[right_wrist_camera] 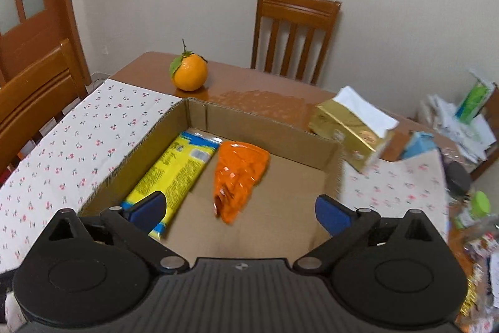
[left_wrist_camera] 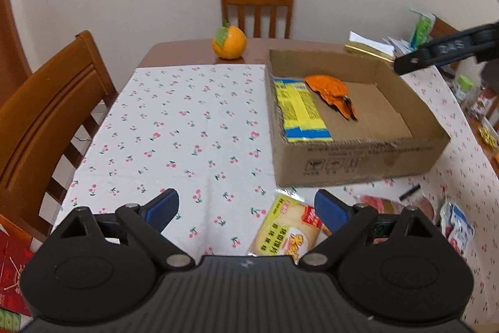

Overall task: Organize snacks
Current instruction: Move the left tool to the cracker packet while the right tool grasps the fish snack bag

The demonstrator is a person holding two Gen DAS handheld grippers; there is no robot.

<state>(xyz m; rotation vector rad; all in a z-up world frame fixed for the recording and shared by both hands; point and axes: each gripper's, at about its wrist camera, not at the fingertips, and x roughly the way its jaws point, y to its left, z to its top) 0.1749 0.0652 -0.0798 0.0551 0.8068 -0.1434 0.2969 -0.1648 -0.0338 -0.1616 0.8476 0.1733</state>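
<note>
An open cardboard box [left_wrist_camera: 358,164] stands on the cherry-print tablecloth [left_wrist_camera: 187,130]. Inside it lie a yellow and blue packet [left_wrist_camera: 299,111] along the left wall and an orange foil packet [left_wrist_camera: 330,89] beside it. My left gripper [left_wrist_camera: 246,208] is open, low over the cloth in front of the box. A yellow and white snack packet [left_wrist_camera: 287,227] lies just by its right pad, untouched. My right gripper [right_wrist_camera: 240,208] is open above the box [right_wrist_camera: 265,127]. The orange packet [right_wrist_camera: 240,173] lies between and ahead of its pads, free of both; the yellow packet [right_wrist_camera: 174,170] sits under its left finger.
An orange fruit [left_wrist_camera: 229,41] with a leaf sits on the bare wood behind the box. A gold tissue box [right_wrist_camera: 352,133] stands at the box's far right corner. More snack packets [left_wrist_camera: 458,223] and clutter crowd the table's right side. Wooden chairs [left_wrist_camera: 257,8] stand at the far end and left.
</note>
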